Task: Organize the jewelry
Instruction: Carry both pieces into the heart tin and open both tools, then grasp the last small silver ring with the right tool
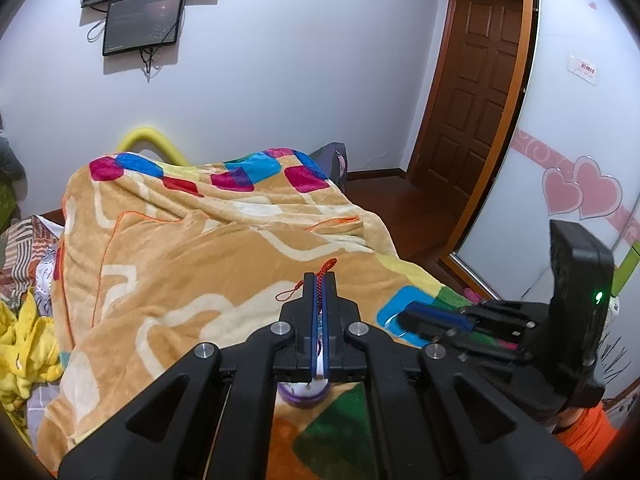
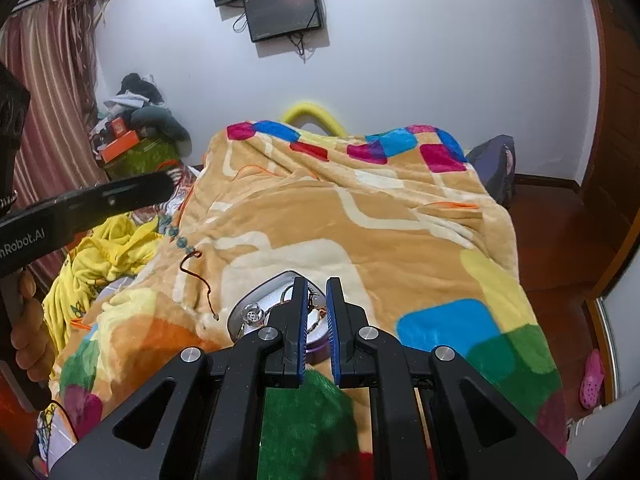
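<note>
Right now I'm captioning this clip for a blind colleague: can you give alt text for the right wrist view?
The right tongs hang open over a small open jewelry tin on a colorful fleece blanket. At left, the left tongs dangle a beaded bracelet with a red cord.

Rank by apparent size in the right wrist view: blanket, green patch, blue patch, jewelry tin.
1. blanket
2. green patch, though it is nearest the camera
3. blue patch
4. jewelry tin, partly hidden
</note>
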Available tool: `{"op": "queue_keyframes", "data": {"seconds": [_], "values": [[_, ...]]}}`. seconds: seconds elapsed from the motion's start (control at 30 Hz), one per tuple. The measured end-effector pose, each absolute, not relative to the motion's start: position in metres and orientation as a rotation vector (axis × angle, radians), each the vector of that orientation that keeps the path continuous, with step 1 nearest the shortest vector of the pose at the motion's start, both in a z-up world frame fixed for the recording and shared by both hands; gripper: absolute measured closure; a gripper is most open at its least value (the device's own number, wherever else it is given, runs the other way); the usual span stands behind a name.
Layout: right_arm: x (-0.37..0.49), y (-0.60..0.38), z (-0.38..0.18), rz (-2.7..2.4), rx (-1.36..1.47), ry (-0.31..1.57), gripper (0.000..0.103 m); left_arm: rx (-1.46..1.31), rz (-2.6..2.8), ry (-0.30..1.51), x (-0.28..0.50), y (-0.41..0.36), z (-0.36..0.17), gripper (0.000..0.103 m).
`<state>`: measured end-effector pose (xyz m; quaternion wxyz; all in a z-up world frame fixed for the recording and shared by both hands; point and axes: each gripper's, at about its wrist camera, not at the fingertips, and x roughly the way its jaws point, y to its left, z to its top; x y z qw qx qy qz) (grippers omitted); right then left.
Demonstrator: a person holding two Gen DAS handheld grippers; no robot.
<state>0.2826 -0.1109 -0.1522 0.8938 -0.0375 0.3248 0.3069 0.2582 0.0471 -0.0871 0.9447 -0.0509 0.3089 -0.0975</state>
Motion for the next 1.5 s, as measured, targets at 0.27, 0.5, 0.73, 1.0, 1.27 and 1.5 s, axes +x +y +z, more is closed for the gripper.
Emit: {"op": "queue_keyframes", "data": {"seconds": [0.27, 0.5, 0.73, 1.0, 1.27, 1.5], "values": [[0.305, -0.089, -0.186, 0.662, -0.12, 0.777, 0.095, -0.106, -0.219, 0.684, 0.289, 0.039, -0.112, 0.103], [0.312, -0.082, -0.2, 0.669, -0.147, 0.833, 0.095, -0.125, -0.236, 0.777, 0.307, 0.038, -0.147, 0.103], [0.31, -0.081, -0.2, 0.677, -0.161, 0.857, 0.094, -0.128, -0.253, 0.846, 0.305, 0.038, -0.17, 0.103], [0.3, -0.084, -0.197, 0.67, -0.198, 0.852, 0.091, -0.132, -0.267, 0.896, 0.3, 0.038, -0.18, 0.103], [0.265, -0.094, -0.196, 0.717, -0.245, 0.845, 0.072, -0.061, -0.257, 0.902, 0.288, 0.026, -0.177, 0.102], [0.24, -0.096, -0.212, 0.724, -0.268, 0.876, 0.073, -0.033, -0.231, 0.913, 0.274, 0.028, -0.175, 0.089]]}}
